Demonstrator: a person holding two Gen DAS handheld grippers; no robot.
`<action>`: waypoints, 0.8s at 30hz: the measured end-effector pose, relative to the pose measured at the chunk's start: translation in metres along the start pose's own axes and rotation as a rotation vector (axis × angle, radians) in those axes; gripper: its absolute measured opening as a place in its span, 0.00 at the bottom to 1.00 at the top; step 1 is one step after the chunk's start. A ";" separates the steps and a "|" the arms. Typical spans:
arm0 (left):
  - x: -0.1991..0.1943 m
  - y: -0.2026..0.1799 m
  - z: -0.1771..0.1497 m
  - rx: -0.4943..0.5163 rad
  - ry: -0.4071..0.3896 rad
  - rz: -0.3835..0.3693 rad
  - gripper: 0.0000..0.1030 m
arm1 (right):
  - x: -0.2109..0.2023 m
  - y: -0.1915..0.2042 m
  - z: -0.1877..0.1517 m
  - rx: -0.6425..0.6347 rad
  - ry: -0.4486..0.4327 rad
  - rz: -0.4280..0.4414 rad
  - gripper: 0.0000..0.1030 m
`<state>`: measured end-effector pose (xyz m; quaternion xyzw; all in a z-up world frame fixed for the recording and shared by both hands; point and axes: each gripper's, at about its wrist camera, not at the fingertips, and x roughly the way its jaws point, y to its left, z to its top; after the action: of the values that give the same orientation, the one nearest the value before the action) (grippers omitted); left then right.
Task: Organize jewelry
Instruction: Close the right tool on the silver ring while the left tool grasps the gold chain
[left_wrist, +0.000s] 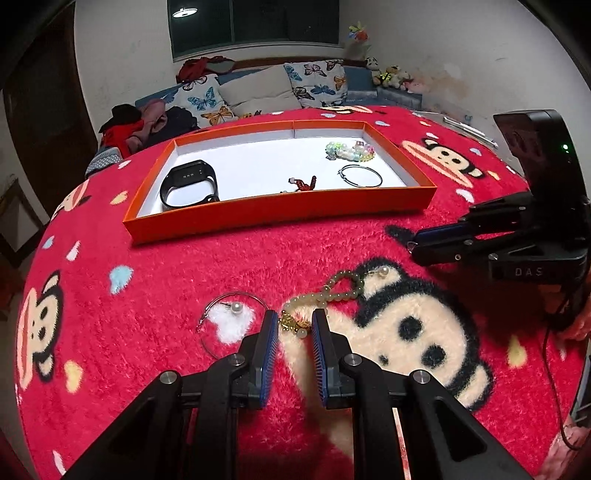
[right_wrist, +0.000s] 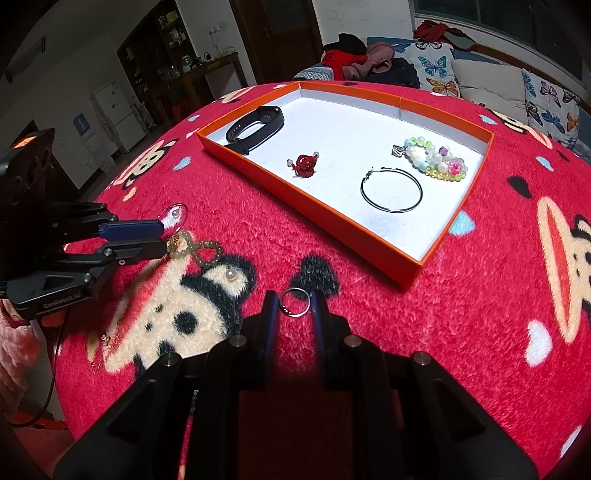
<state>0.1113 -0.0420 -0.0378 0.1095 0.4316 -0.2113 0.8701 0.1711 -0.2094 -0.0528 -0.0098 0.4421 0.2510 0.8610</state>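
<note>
On the red plush cloth, my left gripper has its pads clamped on the green bead bracelet, while my right gripper pinches a small silver ring. Farther off, the orange tray holds a black band, hoop and beads.

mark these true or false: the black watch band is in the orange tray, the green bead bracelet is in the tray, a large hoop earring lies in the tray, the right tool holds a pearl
The black watch band is in the orange tray: true.
The green bead bracelet is in the tray: false, it lies on the red blanket at the left tool.
A large hoop earring lies in the tray: true.
The right tool holds a pearl: false, a small silver ring sits between its fingers.
</note>
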 end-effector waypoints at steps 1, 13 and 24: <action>0.001 0.001 0.001 -0.007 -0.002 -0.004 0.19 | 0.000 0.000 0.000 0.001 0.000 0.001 0.19; 0.014 -0.001 0.006 -0.020 0.017 0.027 0.19 | 0.000 -0.002 -0.002 0.011 -0.007 0.012 0.19; 0.007 -0.013 0.002 0.012 0.009 0.007 0.19 | 0.000 -0.002 -0.002 0.015 -0.009 0.016 0.19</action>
<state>0.1108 -0.0566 -0.0423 0.1171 0.4337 -0.2102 0.8683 0.1704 -0.2119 -0.0541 0.0015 0.4402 0.2547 0.8610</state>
